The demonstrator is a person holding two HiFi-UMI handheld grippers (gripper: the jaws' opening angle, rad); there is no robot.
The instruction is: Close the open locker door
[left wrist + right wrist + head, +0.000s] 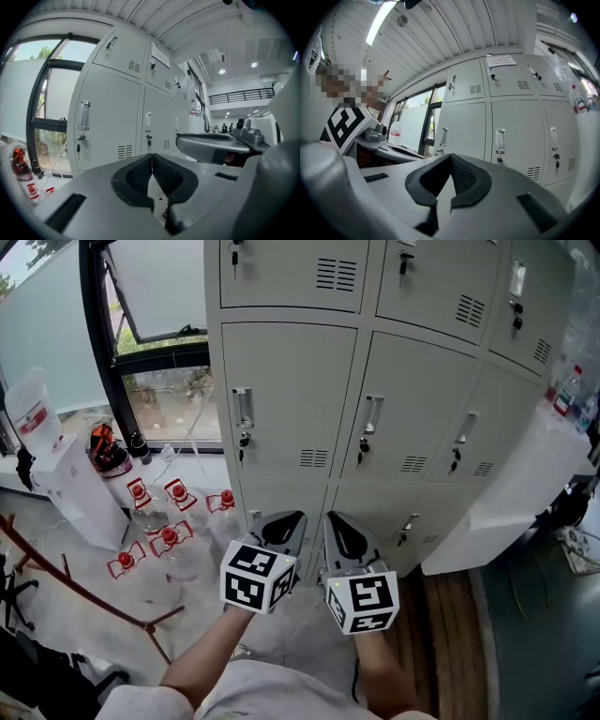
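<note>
You hold both grippers low and side by side before a bank of lockers [291,399]. They are made of smooth, pale grey painted sheet metal, and each flat rectangular door sits flush in its frame. Most doors carry a narrow upright handle [243,409] with a shiny clear-looking inset, a small key [244,442] hanging under it, and a block of thin louvred vent slots [314,458].

The open door [506,493] seems to be the broad, plain white panel angling out from the right end of the bank. It is smooth and featureless on the face you see, and it stands well apart from both grippers, off to their right.

The left gripper [284,519] has a matt grey moulded shell. Its black fingers [136,176] are rubbery with a fine dimpled grain. They curve inward, meet at the tips and hold nothing. The right gripper [343,521] matches it: its textured black fingers [464,176] are pressed together and empty. Each gripper carries a white cube [255,576] printed with bold black square markers.

To your left, clear plastic jugs [169,538] with red caps lie on the pale floor beneath a black-framed window [98,343]. A strip of brown wood-grain flooring [450,615] runs below the white panel.
</note>
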